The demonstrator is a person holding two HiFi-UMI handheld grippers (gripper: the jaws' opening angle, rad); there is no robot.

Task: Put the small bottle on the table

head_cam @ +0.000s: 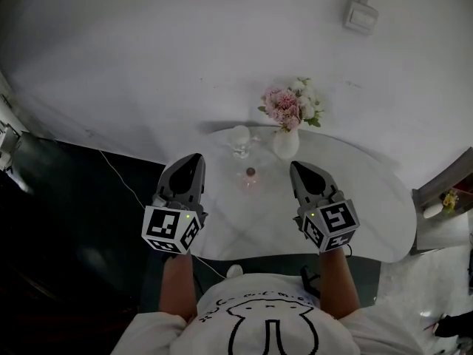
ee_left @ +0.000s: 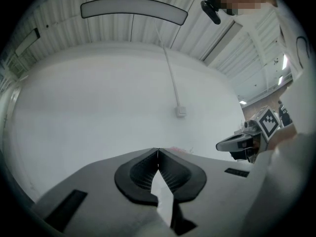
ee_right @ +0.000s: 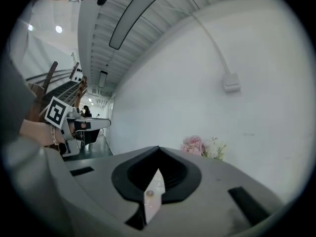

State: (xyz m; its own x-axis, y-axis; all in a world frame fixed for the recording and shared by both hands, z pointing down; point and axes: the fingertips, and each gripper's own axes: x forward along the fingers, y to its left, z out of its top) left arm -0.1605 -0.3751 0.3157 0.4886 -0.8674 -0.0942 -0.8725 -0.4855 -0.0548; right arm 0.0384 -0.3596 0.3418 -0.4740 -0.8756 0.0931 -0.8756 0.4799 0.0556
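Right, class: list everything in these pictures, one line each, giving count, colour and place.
table: one, white, against the wall
small bottle: one, pink with dark cap, on the table between the grippers
vase: one, white, at the table's back
flowers: one bunch, pink and white, in the vase
glass piece: one, clear, left of the vase
wall box: one, white, high on the wall
left gripper: one, grey, shut and empty, left of the bottle
right gripper: one, grey, shut and empty, right of the bottle
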